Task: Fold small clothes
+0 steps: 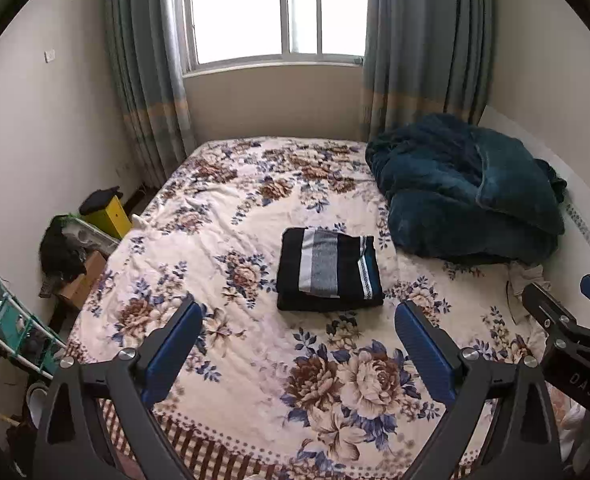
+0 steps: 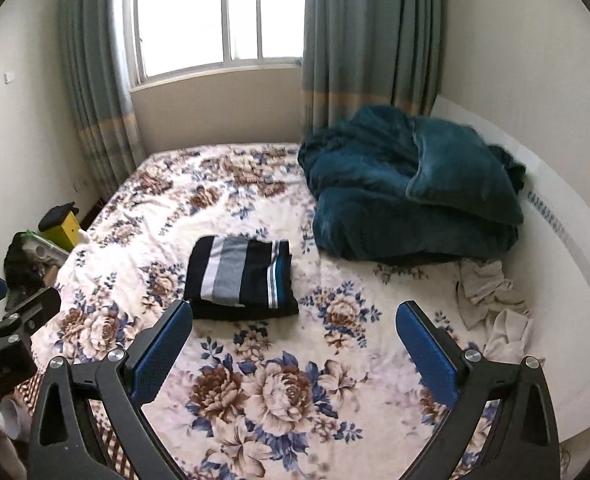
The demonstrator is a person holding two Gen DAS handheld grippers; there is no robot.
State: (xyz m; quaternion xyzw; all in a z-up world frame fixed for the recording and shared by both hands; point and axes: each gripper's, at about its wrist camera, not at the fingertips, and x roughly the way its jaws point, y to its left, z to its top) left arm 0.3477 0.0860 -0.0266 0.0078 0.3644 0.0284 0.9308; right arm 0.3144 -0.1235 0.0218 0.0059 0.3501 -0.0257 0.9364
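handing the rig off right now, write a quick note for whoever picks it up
Left gripper: open, empty, held above the near part of the bed.
Right gripper: open, empty, alongside the left one.
Striped garment: folded into a neat rectangle, lying mid-bed on the floral blanket, touched by neither gripper.
Pale crumpled clothes: in a loose heap at the right edge of the bed, in front of the teal blanket pile.
Done: the striped piece looks finished.
Left: the pale clothes appear unfolded; probably pick one next, spread it flat, fold it.
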